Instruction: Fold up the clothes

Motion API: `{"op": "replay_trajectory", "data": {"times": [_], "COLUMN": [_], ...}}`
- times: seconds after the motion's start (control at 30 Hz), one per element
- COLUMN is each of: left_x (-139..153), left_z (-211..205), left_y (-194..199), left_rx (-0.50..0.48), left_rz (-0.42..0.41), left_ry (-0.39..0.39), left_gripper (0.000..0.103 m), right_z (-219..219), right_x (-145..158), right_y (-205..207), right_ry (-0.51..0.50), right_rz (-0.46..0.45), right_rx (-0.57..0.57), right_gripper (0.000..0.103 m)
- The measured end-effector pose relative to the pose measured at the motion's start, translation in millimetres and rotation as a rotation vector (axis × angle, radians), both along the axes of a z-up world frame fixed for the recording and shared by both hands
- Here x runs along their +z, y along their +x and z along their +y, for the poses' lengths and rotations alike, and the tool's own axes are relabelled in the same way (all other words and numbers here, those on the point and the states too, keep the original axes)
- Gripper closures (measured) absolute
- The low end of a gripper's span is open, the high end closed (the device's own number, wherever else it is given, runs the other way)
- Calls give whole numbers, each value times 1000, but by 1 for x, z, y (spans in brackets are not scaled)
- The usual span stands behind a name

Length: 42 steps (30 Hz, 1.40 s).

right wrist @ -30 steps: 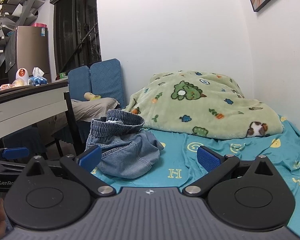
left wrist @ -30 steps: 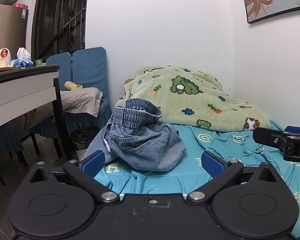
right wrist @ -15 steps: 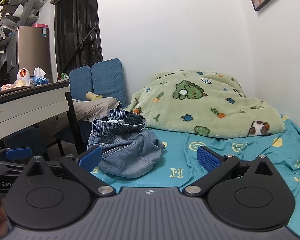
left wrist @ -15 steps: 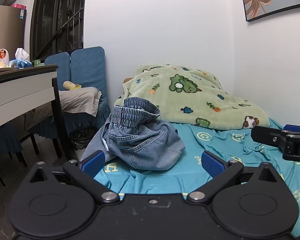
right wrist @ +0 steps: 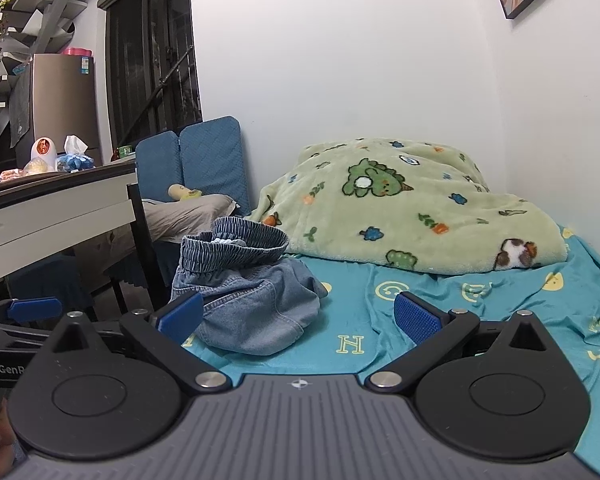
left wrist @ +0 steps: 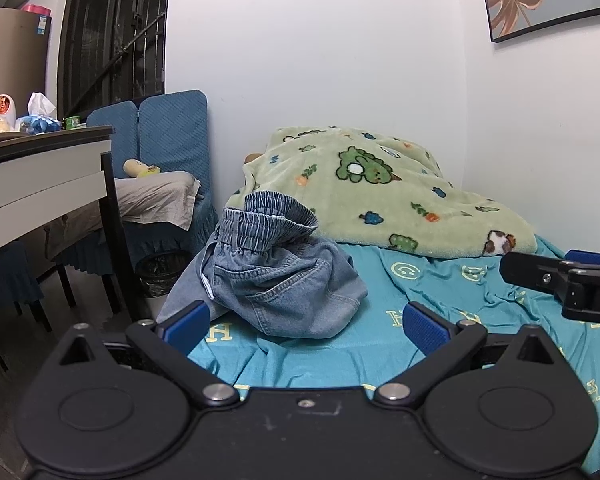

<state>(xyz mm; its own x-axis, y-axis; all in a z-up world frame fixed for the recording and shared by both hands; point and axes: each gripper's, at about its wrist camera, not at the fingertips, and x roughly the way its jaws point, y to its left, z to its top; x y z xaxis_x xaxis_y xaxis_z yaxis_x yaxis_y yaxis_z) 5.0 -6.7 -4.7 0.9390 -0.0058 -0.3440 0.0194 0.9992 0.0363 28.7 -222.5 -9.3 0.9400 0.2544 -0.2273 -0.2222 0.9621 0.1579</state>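
Faded denim shorts (left wrist: 276,276) lie on a smooth cotton-looking sheet (left wrist: 440,292) beside a fuzzy fleece blanket (left wrist: 380,188).

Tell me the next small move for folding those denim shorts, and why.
Probably bring the left gripper forward to the elastic waistband: both grippers' jaws are open and empty, and the denim shorts lie crumpled and untouched on the teal sheet.

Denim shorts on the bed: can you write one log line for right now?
denim shorts: crumpled heap on teal sheet, unfolded | left gripper: open, empty | right gripper: open, empty | green blanket: behind shorts
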Motion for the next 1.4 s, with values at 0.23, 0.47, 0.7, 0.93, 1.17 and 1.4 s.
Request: {"op": "replay_trajectory", "data": {"times": [0.23, 0.47, 0.7, 0.93, 1.17, 1.4], "left_x": [0, 2, 6, 20, 43, 39], "left_z": [1, 2, 20, 34, 56, 84], "left_y": [-2, 2, 20, 74, 150, 236], "left_rx": [-4, -5, 20, 28, 74, 183], "left_rz": [7, 20, 131, 222, 209, 193], "left_ry": [-4, -16, -156, -281, -344, -272], "left_gripper": [0, 0, 0, 1, 1, 2], "right_z": [0, 0, -2, -7, -13, -14], "right_x": [0, 0, 0, -5, -15, -30], "right_y": [0, 0, 1, 4, 18, 47], "right_ry": [-1, 1, 3, 10, 24, 49], "right_rz": [-1, -2, 2, 27, 58, 117], "right_rx": [0, -1, -4, -26, -42, -47], "right_gripper": [0, 0, 0, 0, 0, 0]}}
